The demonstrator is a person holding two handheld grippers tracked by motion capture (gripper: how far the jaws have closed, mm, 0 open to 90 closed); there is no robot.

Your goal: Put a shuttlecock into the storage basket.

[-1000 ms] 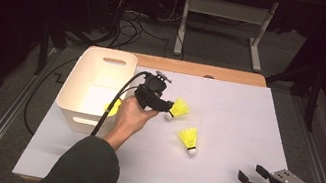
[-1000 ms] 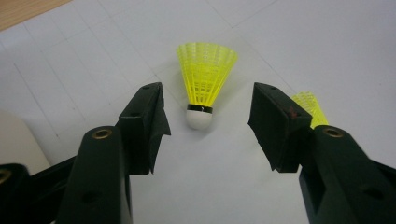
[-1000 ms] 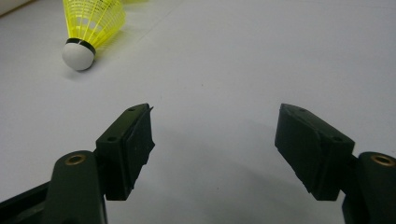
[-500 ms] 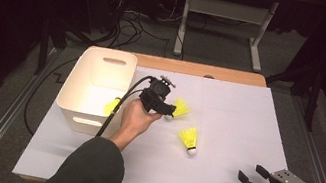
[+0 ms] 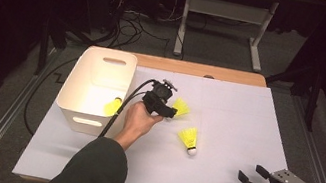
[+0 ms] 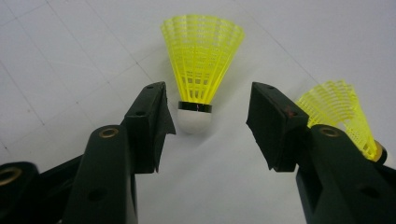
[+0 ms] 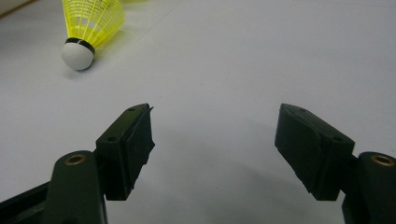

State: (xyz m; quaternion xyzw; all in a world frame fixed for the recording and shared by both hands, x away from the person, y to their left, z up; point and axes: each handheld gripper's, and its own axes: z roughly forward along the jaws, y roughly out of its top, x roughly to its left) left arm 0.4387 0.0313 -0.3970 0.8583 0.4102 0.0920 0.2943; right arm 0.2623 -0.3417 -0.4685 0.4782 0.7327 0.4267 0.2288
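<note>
Two yellow shuttlecocks with white corks lie on the white table sheet [image 5: 228, 113]. My left gripper [image 5: 170, 109] is low over the nearer-to-bin shuttlecock [image 5: 180, 107]. In the left gripper view its jaws [image 6: 210, 126] stand apart on either side of that shuttlecock's [image 6: 201, 88] cork, and the pads do not press on it. The second shuttlecock [image 5: 188, 139] lies a little to the right, seen behind the right jaw [image 6: 341, 112]. My right gripper [image 5: 252, 174] rests open near the front right of the table, nothing between its jaws [image 7: 215, 140]; the second shuttlecock [image 7: 91, 25] lies well ahead of it.
A white plastic bin [image 5: 73, 98] stands at the table's left with a yellow shuttlecock [image 5: 111, 107] inside. The left gripper's cable trails past the bin's right wall. A wooden table edge [image 5: 195, 69] runs along the back.
My left gripper has sunk a little toward the table and shifted slightly right, closing in on the shuttlecock beside the bin. The right gripper has stayed put.
</note>
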